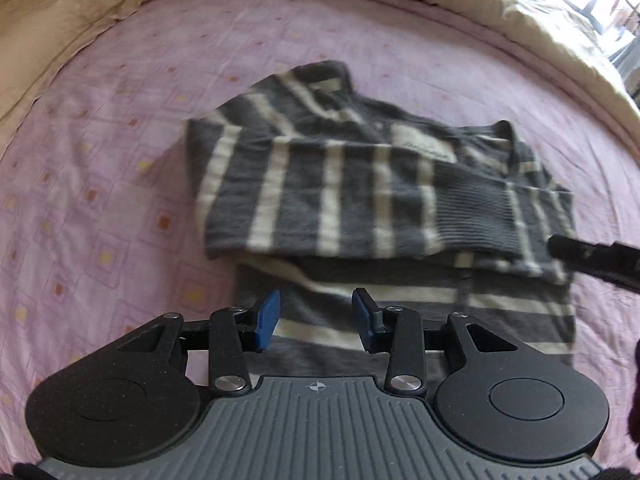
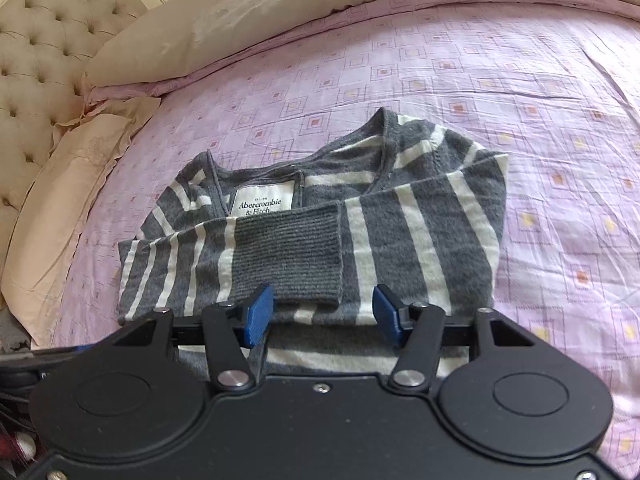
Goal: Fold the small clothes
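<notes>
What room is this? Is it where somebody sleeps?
Most likely a bedroom. A grey-and-white striped knit sweater lies on a bed with a lilac sheet printed with squares, beside cream pillows and a cream button-tufted headboard.

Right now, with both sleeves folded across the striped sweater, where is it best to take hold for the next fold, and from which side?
Probably the bottom hem of the striped sweater, the edge nearest both cameras. It lies flat in a straight line below the folded ribbed cuff. Come down from above at that near side, left gripper and right gripper apart along the hem.
</notes>
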